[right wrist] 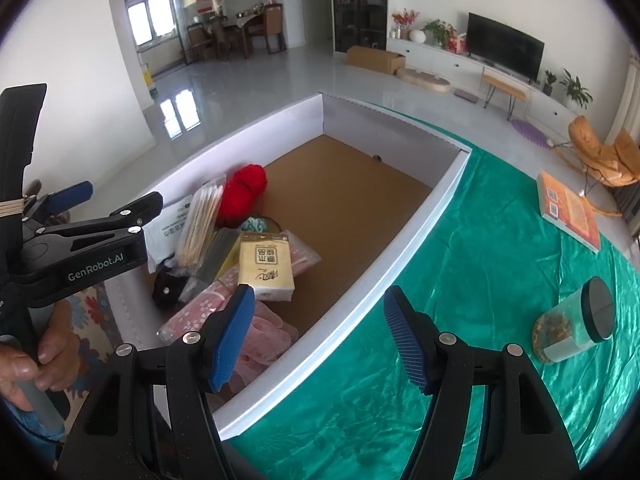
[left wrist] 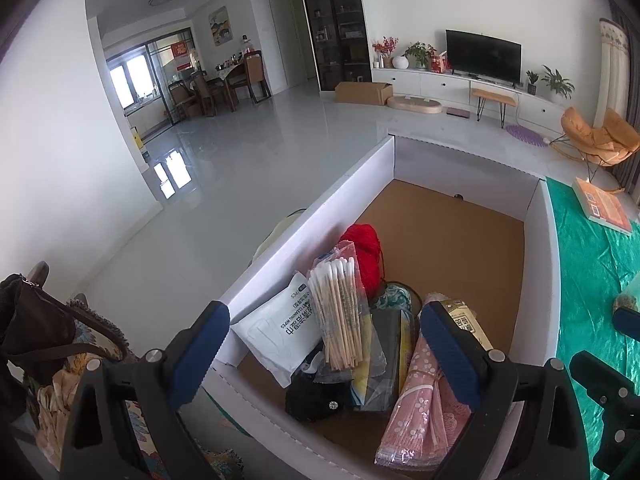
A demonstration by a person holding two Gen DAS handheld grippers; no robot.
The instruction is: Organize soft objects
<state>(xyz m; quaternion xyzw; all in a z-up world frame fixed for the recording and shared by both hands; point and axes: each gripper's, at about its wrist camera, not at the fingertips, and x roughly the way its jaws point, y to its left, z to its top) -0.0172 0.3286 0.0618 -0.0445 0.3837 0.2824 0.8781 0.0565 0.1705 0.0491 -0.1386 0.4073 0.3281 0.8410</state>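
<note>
A white box [left wrist: 538,216] [right wrist: 424,216] with a brown floor holds a pile at its near left corner: red yarn [left wrist: 366,252] [right wrist: 244,192], a cotton swab pack [left wrist: 338,312] [right wrist: 202,220], a white wipes pack [left wrist: 276,328], a tissue pack [right wrist: 264,266], pink patterned packets [left wrist: 420,404] [right wrist: 208,304] and a black item [left wrist: 316,398]. My left gripper [left wrist: 324,344] is open and empty above the pile. My right gripper [right wrist: 320,336] is open and empty over the box's right wall.
The box stands on a green cloth [right wrist: 460,300]. On the cloth lie a clear jar with a black lid [right wrist: 576,326] and an orange book [right wrist: 568,210]. A floral cushion and a dark bag [left wrist: 36,320] sit left of the box.
</note>
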